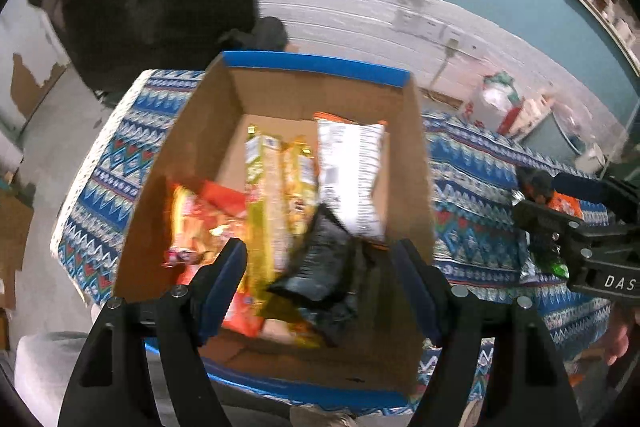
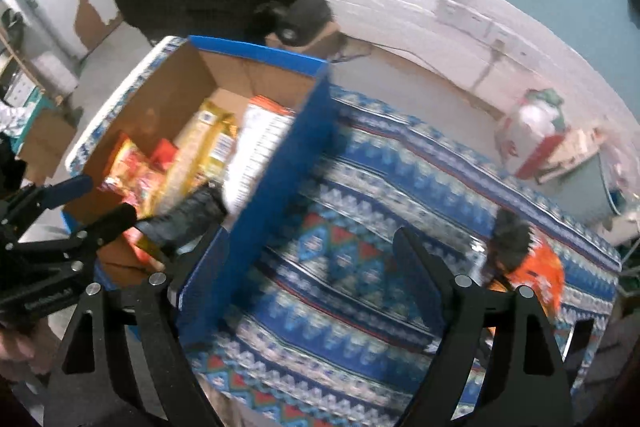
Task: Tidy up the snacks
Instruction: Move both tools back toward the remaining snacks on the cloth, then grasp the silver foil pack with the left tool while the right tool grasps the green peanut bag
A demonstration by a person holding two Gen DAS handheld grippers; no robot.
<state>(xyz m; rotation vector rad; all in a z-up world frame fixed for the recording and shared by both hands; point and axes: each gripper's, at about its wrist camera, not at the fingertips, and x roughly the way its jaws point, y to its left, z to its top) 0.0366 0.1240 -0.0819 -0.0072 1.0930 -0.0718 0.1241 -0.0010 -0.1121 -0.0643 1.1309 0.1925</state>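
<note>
Inside, crinkly foil snack packets [image 1: 276, 203] fill a blue-edged corrugated cardboard box [image 1: 192, 163].

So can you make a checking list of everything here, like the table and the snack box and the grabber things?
Surface: table under a blue patterned cloth.
Job's things: cardboard box with blue outside, holding a white packet, yellow packets, red-orange packets and a black packet. An orange packet lies outside on the cloth.
Clutter: something dark beside the orange packet; too blurred to name.
Grippers: left gripper open over the box; right gripper open over the cloth, nothing between its fingers.
Cables: one thin cable on the floor.
Surroundings: teal wall, grey floor, boxes, dark fabric hanging.
</note>
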